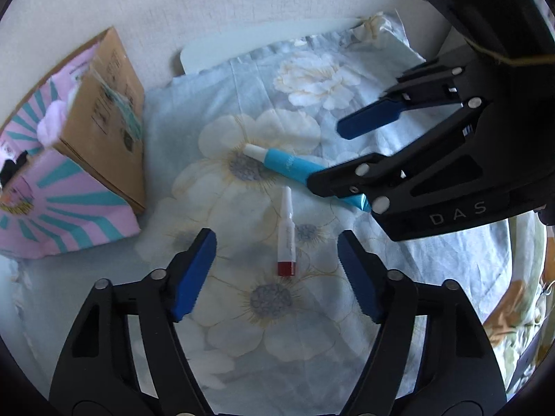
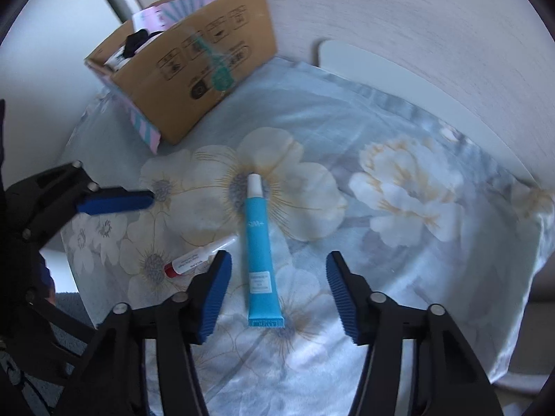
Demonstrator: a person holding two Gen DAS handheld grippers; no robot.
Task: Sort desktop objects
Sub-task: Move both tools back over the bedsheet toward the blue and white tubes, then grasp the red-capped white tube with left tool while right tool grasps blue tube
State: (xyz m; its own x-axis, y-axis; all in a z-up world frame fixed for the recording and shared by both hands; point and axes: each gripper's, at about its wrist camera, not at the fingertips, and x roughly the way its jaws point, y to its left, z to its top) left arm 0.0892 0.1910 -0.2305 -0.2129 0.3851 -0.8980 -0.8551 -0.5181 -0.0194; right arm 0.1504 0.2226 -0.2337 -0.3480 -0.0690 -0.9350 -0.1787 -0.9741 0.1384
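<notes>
Between the spread blue pads of the left tongs lies a small white vial with a red cap, flat on the flowered cloth that covers the desk, its red end toward the tongs and its thin tip pointing away. These tongs are released and hold nothing. Just beyond the vial's tip, a blue tube with a white cap lies slantwise, and the right tongs hang over it, also released and empty; in the right wrist view the tube runs straight out between their pads, crimped end nearest, cap farthest. Ahead and to the left of both tongs stands a cardboard box, open at the top with some things already in it, which I judge to be where the sorted items go.

Several things could go wrong from here. The two tongs work close together, and the right one's arm crosses above the tube's tail, so closing or lifting both at once may knock one against the other. The vial is thin and round; a pinch off its middle could roll or flick it away. The cloth is loose and wrinkled, so pads pressed too low may snag and drag it, shifting both items.
</notes>
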